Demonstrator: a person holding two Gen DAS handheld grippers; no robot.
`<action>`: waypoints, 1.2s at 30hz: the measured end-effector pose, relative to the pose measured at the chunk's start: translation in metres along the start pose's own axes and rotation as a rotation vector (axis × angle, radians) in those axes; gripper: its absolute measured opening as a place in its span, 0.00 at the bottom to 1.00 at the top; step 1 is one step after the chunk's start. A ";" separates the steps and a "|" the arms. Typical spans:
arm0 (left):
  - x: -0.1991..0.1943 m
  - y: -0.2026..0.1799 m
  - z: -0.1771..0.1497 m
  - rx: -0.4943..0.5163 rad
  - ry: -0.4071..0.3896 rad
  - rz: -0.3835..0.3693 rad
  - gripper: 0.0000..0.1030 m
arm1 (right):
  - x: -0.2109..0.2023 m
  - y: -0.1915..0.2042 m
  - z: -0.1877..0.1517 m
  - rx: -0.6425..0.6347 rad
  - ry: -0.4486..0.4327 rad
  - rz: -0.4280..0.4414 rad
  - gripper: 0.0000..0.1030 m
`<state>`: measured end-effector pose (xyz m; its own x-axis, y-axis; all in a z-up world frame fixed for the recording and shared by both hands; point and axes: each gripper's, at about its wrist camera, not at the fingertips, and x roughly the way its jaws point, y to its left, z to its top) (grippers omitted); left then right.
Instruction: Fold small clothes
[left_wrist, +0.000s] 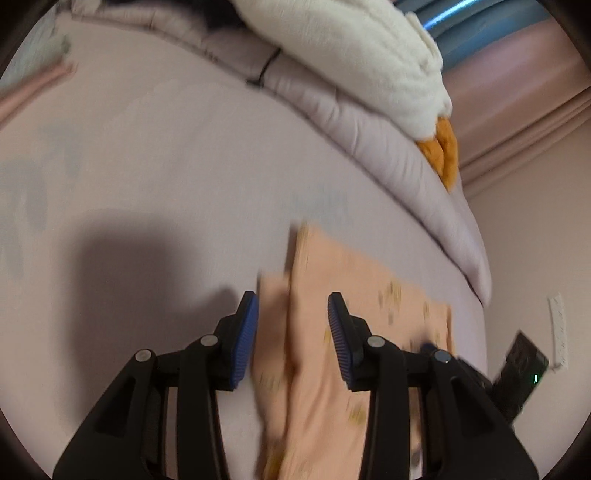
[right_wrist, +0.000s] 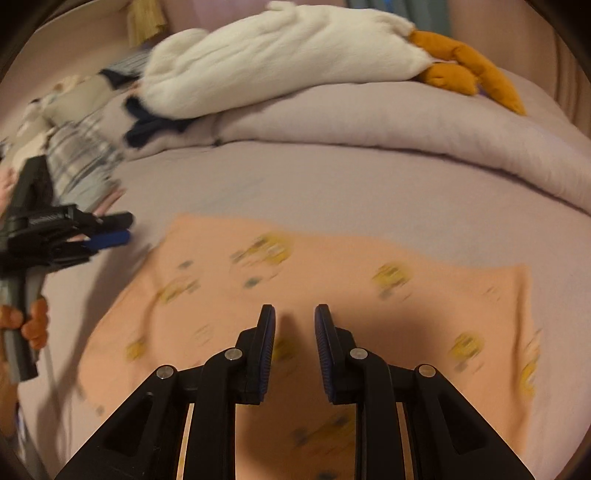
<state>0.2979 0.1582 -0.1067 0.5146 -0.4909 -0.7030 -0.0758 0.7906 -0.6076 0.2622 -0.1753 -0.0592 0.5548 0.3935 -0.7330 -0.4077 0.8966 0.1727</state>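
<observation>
Lettering on left claw (right_wrist: 110, 230) body is blurred, unreadable.

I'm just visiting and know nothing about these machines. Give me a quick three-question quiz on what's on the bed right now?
1. True or false: the right gripper is clamped on the peach cloth.
2. Multiple choice: the white plush toy lies on A) the peach cloth, B) the rolled lilac duvet, C) the floor.
3. Fill in: the plush toy's feet are coloured ____.

Key: 1 false, its fingers stand apart above the cloth, as do the left gripper's; 2 B; 3 orange.
</observation>
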 end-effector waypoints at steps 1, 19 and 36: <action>0.000 0.004 -0.009 -0.005 0.028 -0.016 0.37 | -0.001 0.006 -0.005 -0.003 0.007 0.012 0.23; 0.012 0.000 -0.083 -0.018 0.181 -0.184 0.36 | -0.033 0.039 -0.060 0.009 0.048 0.131 0.23; 0.016 -0.013 -0.083 0.043 0.171 -0.074 0.32 | 0.000 0.009 -0.035 0.210 0.015 0.021 0.22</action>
<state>0.2358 0.1098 -0.1405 0.3649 -0.6001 -0.7118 -0.0049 0.7633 -0.6460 0.2331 -0.1741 -0.0808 0.5359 0.4107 -0.7376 -0.2578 0.9116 0.3203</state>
